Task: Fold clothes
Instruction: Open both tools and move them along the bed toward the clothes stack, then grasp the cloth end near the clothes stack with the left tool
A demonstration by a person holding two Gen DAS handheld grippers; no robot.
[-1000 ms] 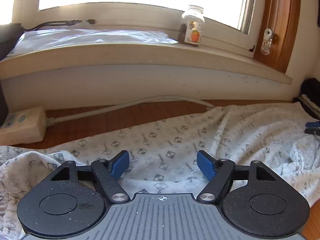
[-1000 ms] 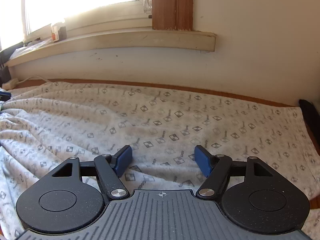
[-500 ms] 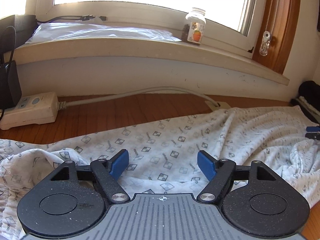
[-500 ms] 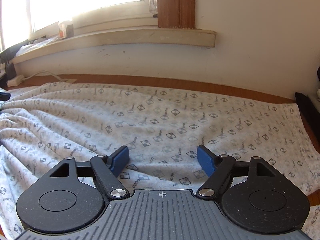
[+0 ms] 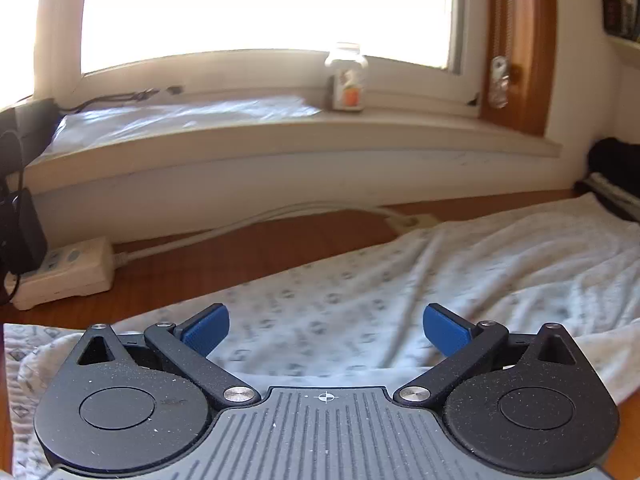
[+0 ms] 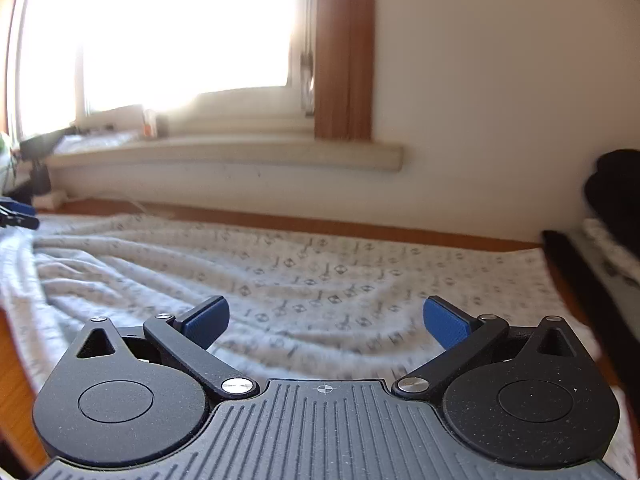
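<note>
Rumpled patterned white garment [image 6: 320,280] on table

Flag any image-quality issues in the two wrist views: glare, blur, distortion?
Left wrist: window blown out to white; patterned garment soft with motion blur, print smeared; gripper body sharp; sill bowed by fisheye. Right wrist: window blown out, glare bleeding over the frame; garment and wall blurred, worse than left; sunlit, no harsh shadows on the cloth.

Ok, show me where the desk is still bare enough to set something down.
Bare wood shows in a strip between the patterned cloth and the wall, right of the white power strip, though a white cable runs along it. A thinner strip lies behind the cloth in the right wrist view. Elsewhere the cloth covers the desk; dark items crowd the right end.
</note>
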